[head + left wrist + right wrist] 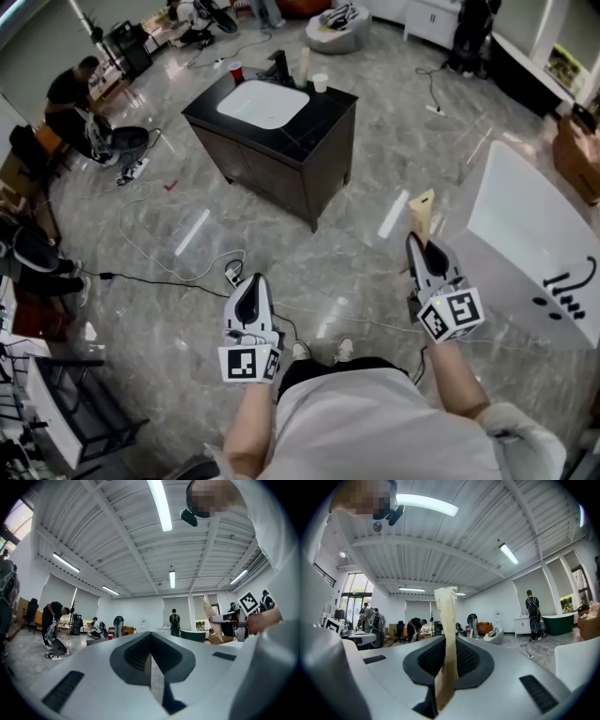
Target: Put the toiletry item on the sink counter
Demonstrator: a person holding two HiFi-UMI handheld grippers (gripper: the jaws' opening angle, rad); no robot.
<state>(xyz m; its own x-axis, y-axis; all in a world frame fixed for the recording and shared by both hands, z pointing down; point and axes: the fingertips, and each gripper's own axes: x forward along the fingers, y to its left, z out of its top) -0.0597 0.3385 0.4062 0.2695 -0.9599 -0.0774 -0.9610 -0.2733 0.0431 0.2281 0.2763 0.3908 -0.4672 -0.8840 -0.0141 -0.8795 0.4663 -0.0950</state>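
My left tongs (pixel 251 283) hang low over the grey marble floor (pixel 356 187), jaws pressed together with nothing between them. Just ahead of them a thin black cable (pixel 159 280) trails across the floor.

Farther on, well apart from both tongs, stands the dark cabinet with a glossy black tabletop (pixel 323 111) and a white rectangular basin (pixel 262 103) sunk into it. Along its far edge stand a small red cup (pixel 235 70), a black faucet (pixel 279 66) and a white paper cup (pixel 321 82). Open floor crossed by cables lies between me and the cabinet.

My right tongs (pixel 424 251) are clamped on the flat cream-coloured tube (pixel 422 214), the toiletry item. It is pale beige and thin. It stands upright between the jaws, which grip its lower part, and its wide crimped end rises clear above the tips. Faint print runs along it; I cannot read it. The tube is in the air, far from the tabletop.

Just to the right of those tongs sits a large white bathtub (pixel 525 225).
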